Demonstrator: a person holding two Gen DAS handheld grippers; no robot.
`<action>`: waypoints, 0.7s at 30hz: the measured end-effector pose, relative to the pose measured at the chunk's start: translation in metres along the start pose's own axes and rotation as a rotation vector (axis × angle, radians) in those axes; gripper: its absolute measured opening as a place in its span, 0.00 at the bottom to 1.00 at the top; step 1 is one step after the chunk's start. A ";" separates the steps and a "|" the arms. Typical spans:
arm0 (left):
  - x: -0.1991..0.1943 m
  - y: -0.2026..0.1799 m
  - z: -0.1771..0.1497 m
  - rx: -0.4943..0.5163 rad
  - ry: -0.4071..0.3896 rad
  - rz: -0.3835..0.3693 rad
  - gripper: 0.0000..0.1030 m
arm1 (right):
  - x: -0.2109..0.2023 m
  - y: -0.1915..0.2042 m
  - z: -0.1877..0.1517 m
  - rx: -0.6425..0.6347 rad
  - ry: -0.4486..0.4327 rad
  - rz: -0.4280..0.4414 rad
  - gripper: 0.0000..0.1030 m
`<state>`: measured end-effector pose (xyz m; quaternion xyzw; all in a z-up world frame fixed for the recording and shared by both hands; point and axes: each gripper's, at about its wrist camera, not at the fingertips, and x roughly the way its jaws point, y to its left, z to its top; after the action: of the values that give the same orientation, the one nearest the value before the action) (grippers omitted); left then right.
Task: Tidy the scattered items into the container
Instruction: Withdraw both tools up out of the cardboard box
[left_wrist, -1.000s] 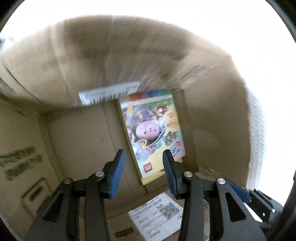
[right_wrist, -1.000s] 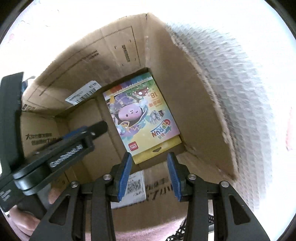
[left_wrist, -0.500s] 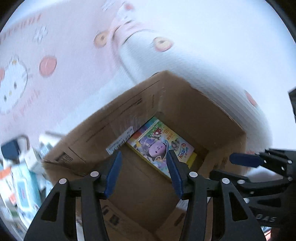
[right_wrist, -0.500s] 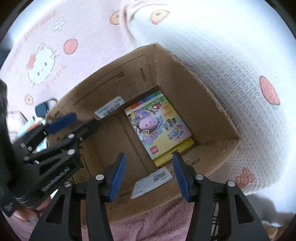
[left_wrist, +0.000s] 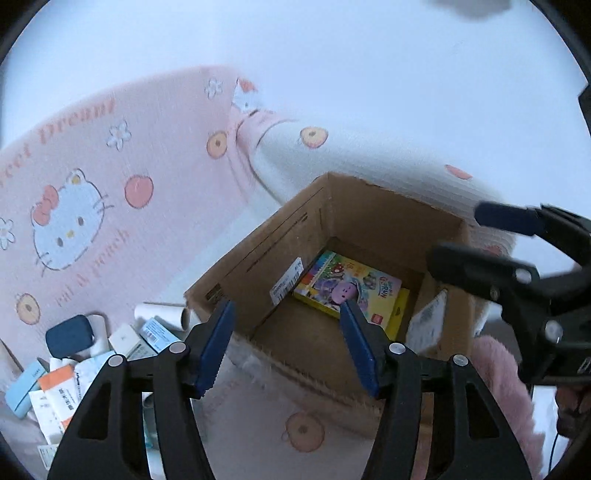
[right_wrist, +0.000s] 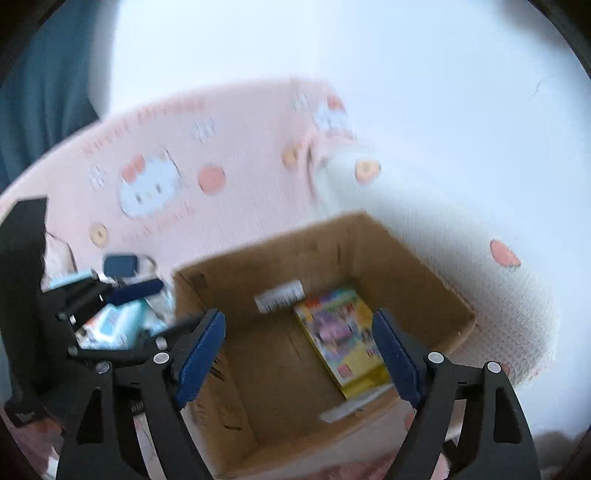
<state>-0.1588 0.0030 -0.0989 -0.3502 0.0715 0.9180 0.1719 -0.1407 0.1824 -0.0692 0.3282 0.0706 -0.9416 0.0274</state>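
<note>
An open cardboard box (left_wrist: 258, 258) (right_wrist: 413, 254) stands on a pink blanket. A colourful yellow-edged flat pack (left_wrist: 351, 288) (right_wrist: 340, 332) lies flat on its floor. My left gripper (left_wrist: 288, 347) is open and empty, above the box's near left rim. My right gripper (right_wrist: 299, 354) is open and empty, above the box's near side; it also shows at the right of the left wrist view (left_wrist: 517, 258). Scattered items lie left of the box: a dark blue case (left_wrist: 68, 338) (right_wrist: 120, 266), a white roll (left_wrist: 162, 315), small white and blue cartons (left_wrist: 55, 387).
The pink Hello Kitty blanket (left_wrist: 110, 184) covers the surface around the box. A white bedspread with peach prints (right_wrist: 480, 229) rises behind and to the right. A fluffy pink cloth (left_wrist: 498, 387) lies at the box's near right.
Both grippers have pulled back up and out of the box, staying open. The view has widened from the box's inside to the whole box and the scattered items at the left.
</note>
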 end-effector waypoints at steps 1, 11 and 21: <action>-0.008 -0.001 -0.004 0.006 -0.024 0.007 0.62 | -0.004 0.004 -0.003 0.000 -0.022 0.005 0.79; -0.040 -0.013 -0.029 -0.014 -0.118 0.128 0.67 | -0.019 0.027 -0.029 0.081 -0.030 0.052 0.86; -0.073 0.040 -0.072 -0.229 -0.073 0.216 0.67 | -0.036 0.072 -0.044 -0.039 -0.111 0.082 0.88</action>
<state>-0.0782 -0.0718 -0.1034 -0.3241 -0.0029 0.9454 0.0337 -0.0783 0.1179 -0.0894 0.2773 0.0738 -0.9549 0.0761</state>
